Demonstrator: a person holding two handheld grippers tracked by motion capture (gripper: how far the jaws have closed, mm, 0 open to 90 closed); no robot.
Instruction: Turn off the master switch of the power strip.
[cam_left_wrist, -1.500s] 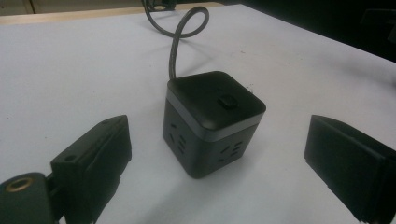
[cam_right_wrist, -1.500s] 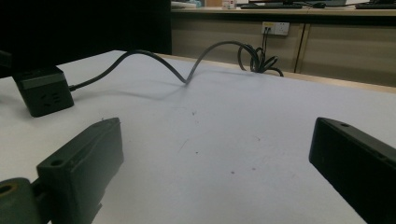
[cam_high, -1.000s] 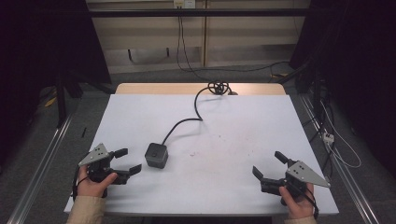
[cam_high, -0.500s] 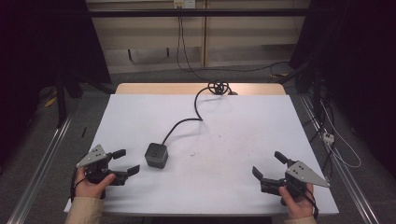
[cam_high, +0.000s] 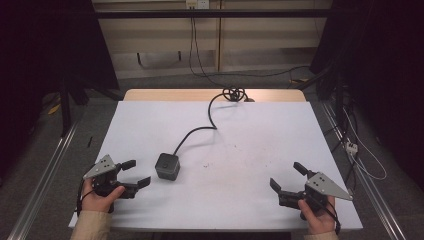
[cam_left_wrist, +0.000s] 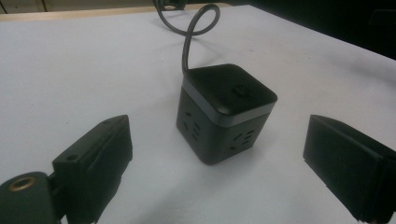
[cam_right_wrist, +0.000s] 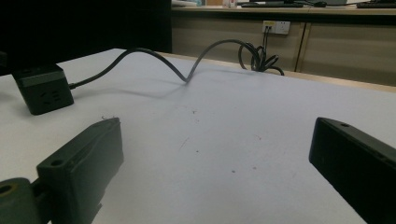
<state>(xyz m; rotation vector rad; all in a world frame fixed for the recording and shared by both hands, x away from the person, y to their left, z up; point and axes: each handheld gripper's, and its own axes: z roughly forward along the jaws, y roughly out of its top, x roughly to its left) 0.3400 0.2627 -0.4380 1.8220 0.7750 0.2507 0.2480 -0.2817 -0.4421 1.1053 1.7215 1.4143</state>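
Observation:
A black cube power socket (cam_high: 167, 166) sits on the white table (cam_high: 250, 135), its dark cable (cam_high: 210, 117) running back to a coil at the far edge. My left gripper (cam_high: 136, 173) is open just left of the cube, jaws pointing at it; the left gripper view has the cube (cam_left_wrist: 223, 112) a short way ahead between the jaws, not touched. At the front right my right gripper (cam_high: 289, 176) is open with nothing in it. Its view has the cube (cam_right_wrist: 43, 88) far off at the left and the cable (cam_right_wrist: 187, 74) crossing the table.
The cable coil (cam_high: 235, 93) lies at the table's far wooden edge. A wall outlet (cam_right_wrist: 275, 27) with plugged cords is behind the table. Metal rails run along both sides of the table on the floor.
The left gripper has drifted slightly toward the front of the table. The right gripper and the cube have stayed where they were.

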